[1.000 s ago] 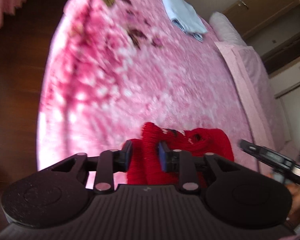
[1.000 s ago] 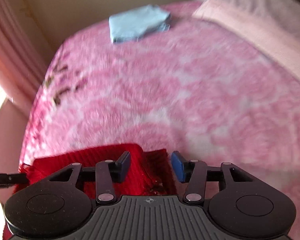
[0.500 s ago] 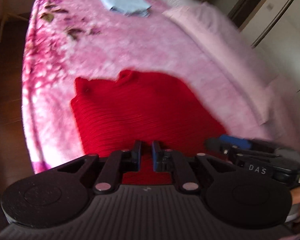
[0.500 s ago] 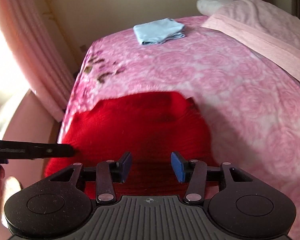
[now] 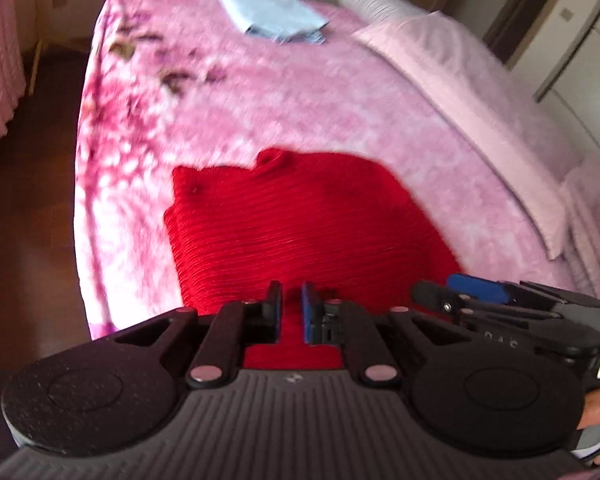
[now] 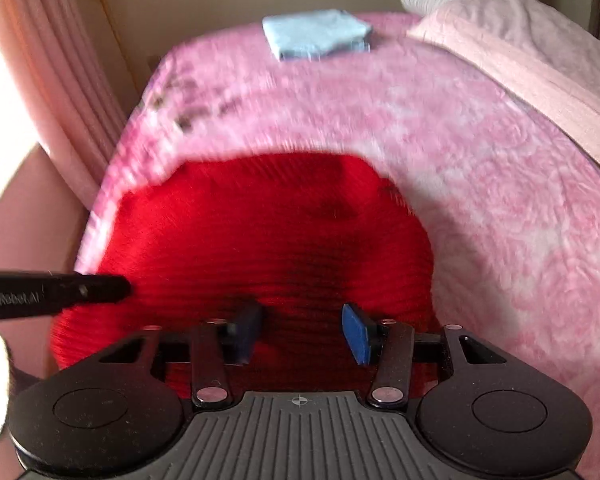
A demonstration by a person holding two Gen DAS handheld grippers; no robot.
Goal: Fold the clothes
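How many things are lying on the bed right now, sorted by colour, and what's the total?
Red: 1, the red knit sweater, spread at the near edge.
Light blue: 1, the folded light blue garment, at the far end.
Pale pink: 1, the pale pink folded quilt, along the right side.
Total: 3

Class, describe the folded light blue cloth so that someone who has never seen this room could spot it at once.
Start at the bed with the pink flowered blanket. Look past the red sweater spread at the near end, to the far end beside the pale pink quilt. There lies the light blue cloth, a small, neatly folded square and the only blue thing on the bed.
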